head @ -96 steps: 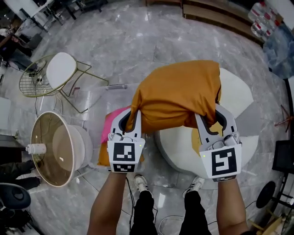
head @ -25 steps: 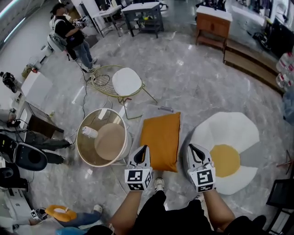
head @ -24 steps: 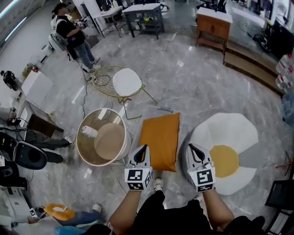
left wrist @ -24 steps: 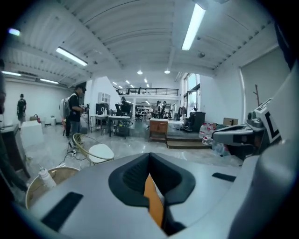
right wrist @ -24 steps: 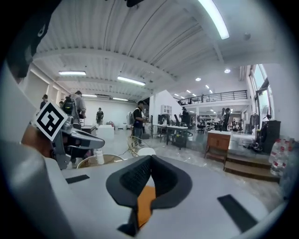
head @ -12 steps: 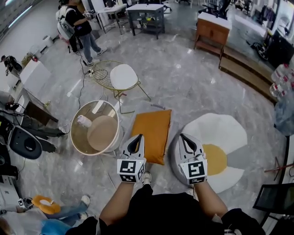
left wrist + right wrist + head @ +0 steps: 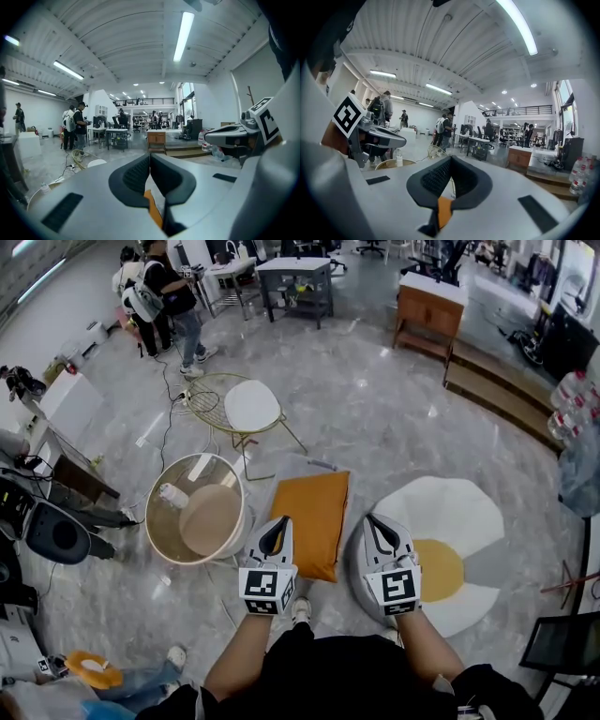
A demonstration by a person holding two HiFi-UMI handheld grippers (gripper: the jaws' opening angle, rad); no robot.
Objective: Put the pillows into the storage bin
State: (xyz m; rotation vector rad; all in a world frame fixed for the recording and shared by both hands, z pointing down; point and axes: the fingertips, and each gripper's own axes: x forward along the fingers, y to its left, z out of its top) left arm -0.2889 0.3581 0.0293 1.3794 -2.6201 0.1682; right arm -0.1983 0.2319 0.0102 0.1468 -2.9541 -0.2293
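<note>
Head view: your left tongs (image 7: 275, 526) and right tongs (image 7: 373, 524) are both closed and empty, held side by side above the floor; each gripper view shows the pads pressed together. The orange pillow (image 7: 310, 521) lies flat between the two tongs and reaches beyond their tips, resting in the storage bin (image 7: 298, 463), whose far rim shows just past it. Egg-shaped rug (image 7: 459, 531) sits beside your right tongs, round tan stand (image 7: 202, 517) just outside your left.
</note>
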